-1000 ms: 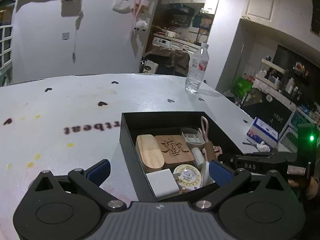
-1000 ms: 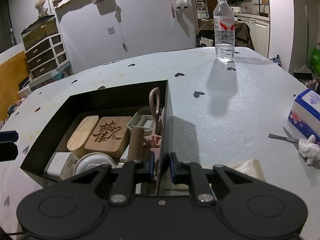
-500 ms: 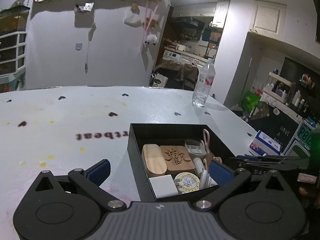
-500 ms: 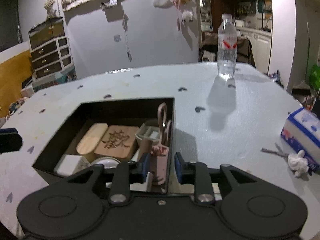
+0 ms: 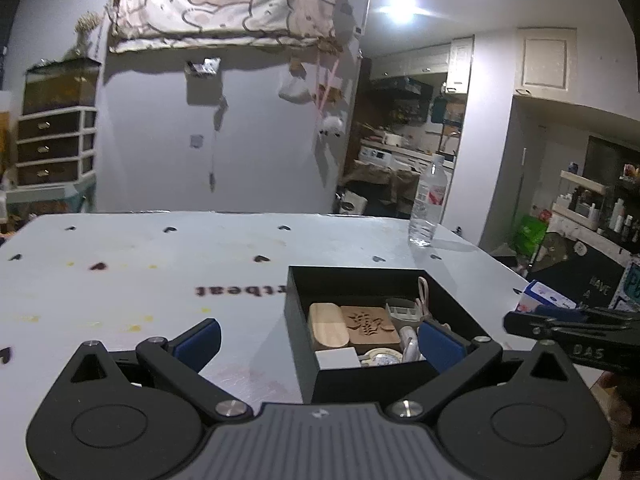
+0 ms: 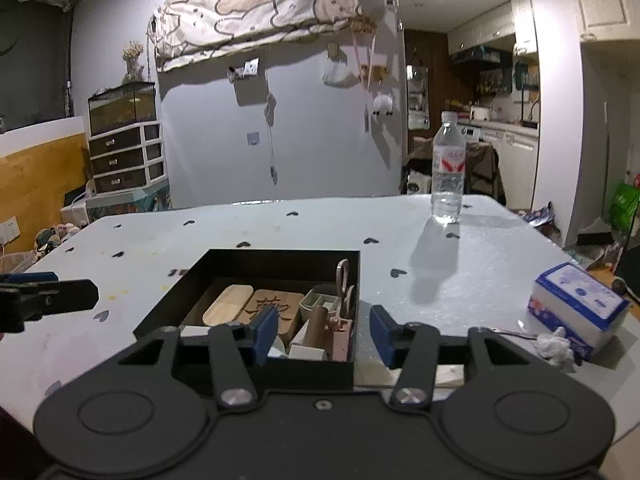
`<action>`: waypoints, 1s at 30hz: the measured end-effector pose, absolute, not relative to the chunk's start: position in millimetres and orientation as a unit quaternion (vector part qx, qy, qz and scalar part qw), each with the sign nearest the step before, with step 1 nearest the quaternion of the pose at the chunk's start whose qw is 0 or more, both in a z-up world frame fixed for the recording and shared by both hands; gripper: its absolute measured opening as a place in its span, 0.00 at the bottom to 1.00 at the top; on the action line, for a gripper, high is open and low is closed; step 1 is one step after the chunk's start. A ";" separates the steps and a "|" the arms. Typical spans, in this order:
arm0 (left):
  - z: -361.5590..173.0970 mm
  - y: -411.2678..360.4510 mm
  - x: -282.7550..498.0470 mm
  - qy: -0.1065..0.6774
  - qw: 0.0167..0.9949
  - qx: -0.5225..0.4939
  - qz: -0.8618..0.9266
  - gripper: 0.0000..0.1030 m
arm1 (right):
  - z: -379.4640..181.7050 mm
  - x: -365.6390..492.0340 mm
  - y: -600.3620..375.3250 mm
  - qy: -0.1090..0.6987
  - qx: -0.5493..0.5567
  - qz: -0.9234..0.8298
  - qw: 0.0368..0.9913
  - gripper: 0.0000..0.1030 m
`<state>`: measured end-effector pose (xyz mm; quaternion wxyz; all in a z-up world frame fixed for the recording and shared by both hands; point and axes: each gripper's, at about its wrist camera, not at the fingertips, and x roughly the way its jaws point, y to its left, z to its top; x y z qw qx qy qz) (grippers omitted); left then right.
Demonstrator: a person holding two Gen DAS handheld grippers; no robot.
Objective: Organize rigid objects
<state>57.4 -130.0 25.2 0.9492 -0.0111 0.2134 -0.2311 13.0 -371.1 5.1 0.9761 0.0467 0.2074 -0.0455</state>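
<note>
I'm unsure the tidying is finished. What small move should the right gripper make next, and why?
Probably swing right toward the metal tool lying loose by the tissue box: the right gripper, jaws just opened, holds nothing, and the black box looks packed.

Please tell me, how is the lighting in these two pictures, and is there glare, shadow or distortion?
Left wrist view: dim room, two ceiling lights flare white, and fisheye bends the walls. Right wrist view: brighter, the water bottle throws a soft shadow toward the camera on the table; the black box interior stays dark.
</note>
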 end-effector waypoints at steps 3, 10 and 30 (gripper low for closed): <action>25.3 -126.3 44.9 0.204 0.952 -0.015 -0.226 1.00 | 7.5 -3.4 -368.7 0.191 0.043 -0.052 0.979 0.61; 25.7 -126.2 17.8 0.182 0.959 -0.007 -0.219 1.00 | 13.2 -33.6 -364.3 0.160 0.026 -0.064 0.985 0.79; 19.2 -132.9 -8.0 0.174 0.969 0.014 -0.177 1.00 | 13.1 -64.8 -361.0 0.128 0.006 -0.102 0.987 1.00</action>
